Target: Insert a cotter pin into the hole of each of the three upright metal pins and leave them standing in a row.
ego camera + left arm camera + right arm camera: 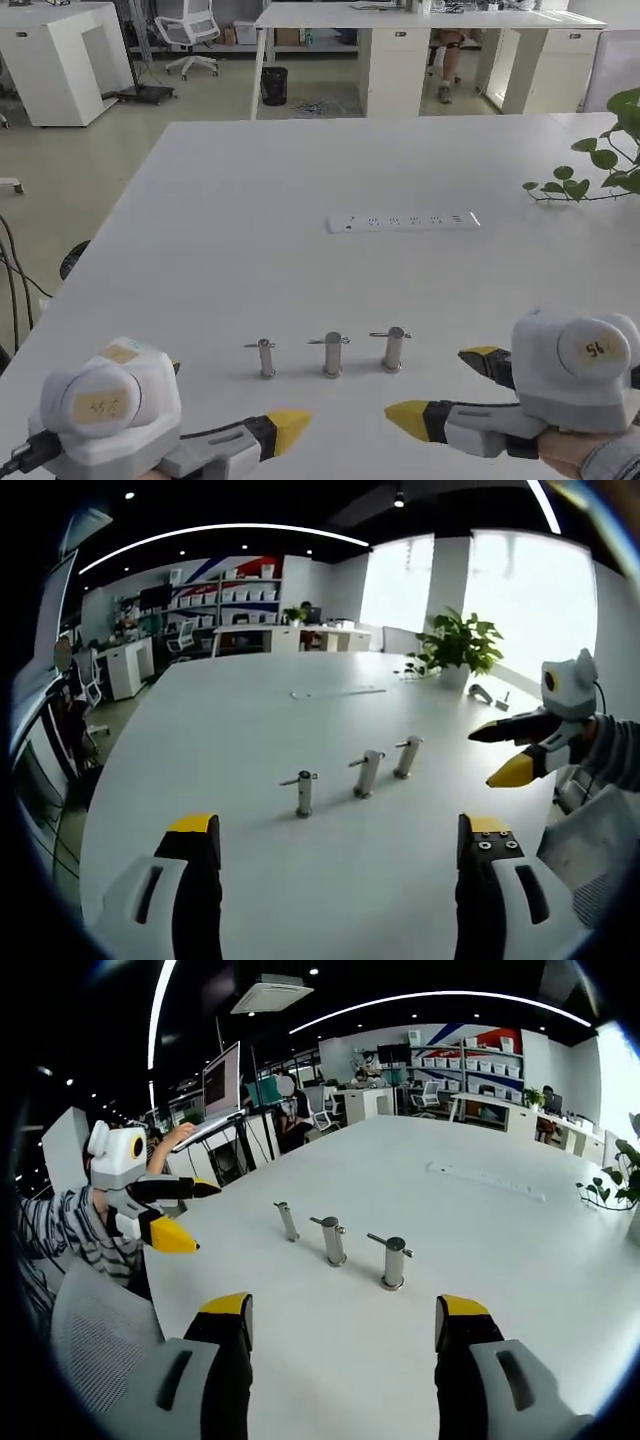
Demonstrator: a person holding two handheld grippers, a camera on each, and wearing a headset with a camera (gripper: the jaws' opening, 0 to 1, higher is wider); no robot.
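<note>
1. A broad white table (300,180) filled most of the head view, running from the bottom edge up to the office desks along the top.
2. A leafy green plant (600,160) reached in at the right edge of the frame, over the table.
3. My left gripper (338,828) sat in the lower left corner of the head view. In its own view its yellow-tipped jaws stood wide apart with nothing between them.
4. My right gripper (442,382) sat in the lower right corner, its jaws likewise spread and empty, tips pointing toward the centre.
5. A long white power strip (403,221) lay flat just right of centre, well above the pins.
6. Three upright metal pins (333,354) stood in a row at lower centre, between the two grippers and touching neither.
7. A thin cotter pin (390,334) crossed the top of each one.
</note>
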